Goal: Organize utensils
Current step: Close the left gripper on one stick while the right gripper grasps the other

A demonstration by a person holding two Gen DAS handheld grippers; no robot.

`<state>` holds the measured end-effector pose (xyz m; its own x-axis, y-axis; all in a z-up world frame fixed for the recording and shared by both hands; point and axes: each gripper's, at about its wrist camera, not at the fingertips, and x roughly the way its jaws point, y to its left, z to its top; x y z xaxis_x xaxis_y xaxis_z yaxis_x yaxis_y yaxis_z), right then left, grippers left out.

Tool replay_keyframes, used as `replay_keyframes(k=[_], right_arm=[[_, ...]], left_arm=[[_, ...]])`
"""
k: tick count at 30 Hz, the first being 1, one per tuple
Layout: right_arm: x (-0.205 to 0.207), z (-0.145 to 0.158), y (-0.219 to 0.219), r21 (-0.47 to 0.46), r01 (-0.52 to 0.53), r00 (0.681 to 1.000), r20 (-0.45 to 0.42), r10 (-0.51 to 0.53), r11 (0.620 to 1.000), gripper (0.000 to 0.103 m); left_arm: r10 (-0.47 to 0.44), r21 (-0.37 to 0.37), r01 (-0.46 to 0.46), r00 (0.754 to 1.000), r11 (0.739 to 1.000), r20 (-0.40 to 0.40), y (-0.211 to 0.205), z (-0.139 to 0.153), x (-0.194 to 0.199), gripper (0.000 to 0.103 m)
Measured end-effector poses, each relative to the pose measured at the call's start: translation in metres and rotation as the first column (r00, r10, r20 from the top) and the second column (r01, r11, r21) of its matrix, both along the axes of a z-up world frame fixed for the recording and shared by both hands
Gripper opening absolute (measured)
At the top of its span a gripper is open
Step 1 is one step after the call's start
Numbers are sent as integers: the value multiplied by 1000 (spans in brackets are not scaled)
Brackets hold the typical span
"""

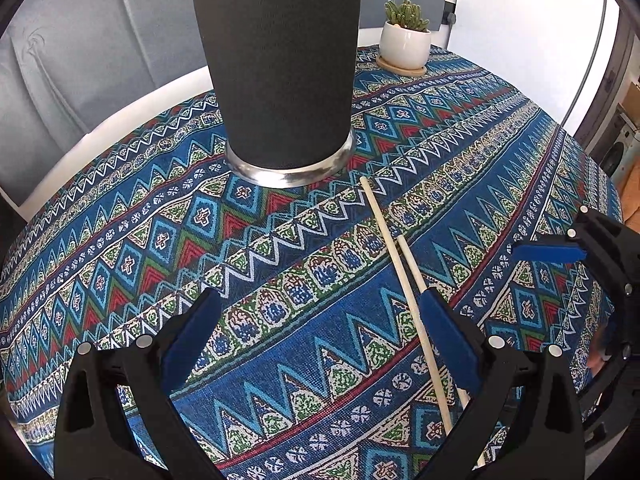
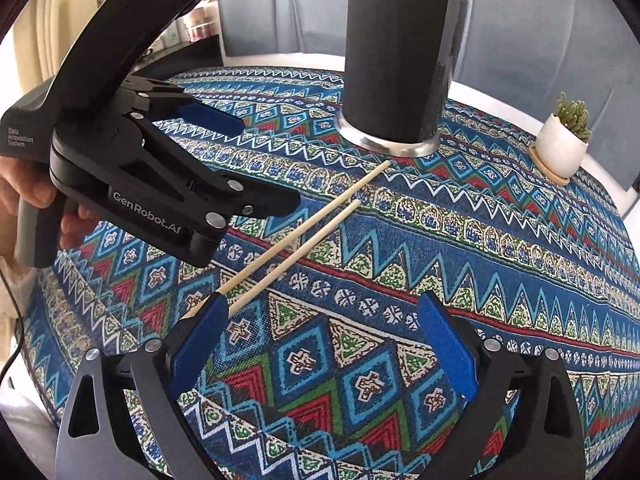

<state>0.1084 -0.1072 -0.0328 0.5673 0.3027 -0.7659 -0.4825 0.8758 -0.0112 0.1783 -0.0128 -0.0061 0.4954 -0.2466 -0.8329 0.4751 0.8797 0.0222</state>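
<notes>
Two pale wooden chopsticks (image 1: 404, 280) (image 2: 304, 232) lie side by side on the patterned tablecloth, pointing toward a black cylindrical holder (image 1: 288, 80) (image 2: 400, 60) with a silver base. Several sticks poke out of the holder's top in the right wrist view. My left gripper (image 1: 320, 300) (image 2: 268, 162) is open, and the chopsticks run just past its right finger. My right gripper (image 2: 322, 300) is open too, low over the cloth, with the chopsticks' near ends beside and under its left finger. One blue-padded finger (image 1: 548, 252) of the right gripper shows at the right edge of the left wrist view. Neither gripper holds anything.
A small cactus in a white pot (image 1: 405, 42) (image 2: 560, 148) stands on a wooden saucer at the far edge of the round table. A grey sofa (image 1: 80, 60) lies behind the table. A hand (image 2: 24, 184) holds the left gripper's handle.
</notes>
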Motion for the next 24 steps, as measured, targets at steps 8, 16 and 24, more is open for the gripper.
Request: replay_keyframes(k=[8, 16, 24], right_arm=[[4, -6, 7, -3, 23, 1000, -12, -23, 1000, 94], [3, -4, 0, 4, 62, 997, -47, -62, 998, 95], [2, -8, 11, -5, 68, 997, -32, -68, 998, 95]], left_arm=[[-20, 16, 21, 999, 1000, -46, -14, -12, 5, 97], [-35, 39, 37, 998, 999, -49, -13, -22, 2, 98], [-14, 41, 16, 999, 999, -44, 4, -21, 3, 98]])
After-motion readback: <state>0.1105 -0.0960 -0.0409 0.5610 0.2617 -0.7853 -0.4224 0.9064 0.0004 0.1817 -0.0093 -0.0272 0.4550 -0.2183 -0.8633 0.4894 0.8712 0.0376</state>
